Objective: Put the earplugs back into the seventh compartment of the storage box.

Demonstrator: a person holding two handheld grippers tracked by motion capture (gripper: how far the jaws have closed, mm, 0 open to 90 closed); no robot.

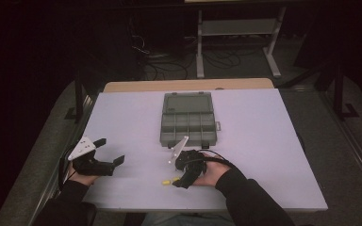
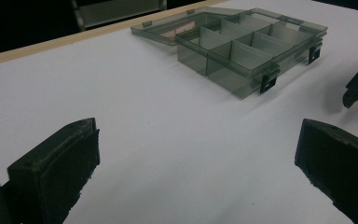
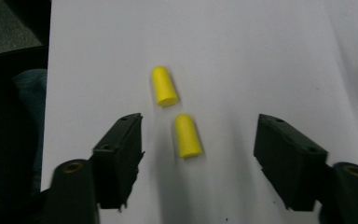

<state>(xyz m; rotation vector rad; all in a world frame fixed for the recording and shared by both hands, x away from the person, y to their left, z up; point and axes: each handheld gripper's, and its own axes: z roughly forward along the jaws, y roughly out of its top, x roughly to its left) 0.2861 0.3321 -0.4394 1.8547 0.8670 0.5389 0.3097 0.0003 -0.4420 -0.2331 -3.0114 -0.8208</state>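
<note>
Left hand-held gripper (image 1: pixel 109 150) and right hand-held gripper (image 1: pixel 178 183), jaws apart.

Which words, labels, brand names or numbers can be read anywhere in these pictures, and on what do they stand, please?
None: no readable text stands on anything here.
Compartment box: clear grey plastic, no label or lettering visible.
Two yellow earplugs: plain, no print.
Left gripper and right gripper: black, with no marking to be read.
White table: bare of writing.
The dark background past the table is too dim to tell.
</note>
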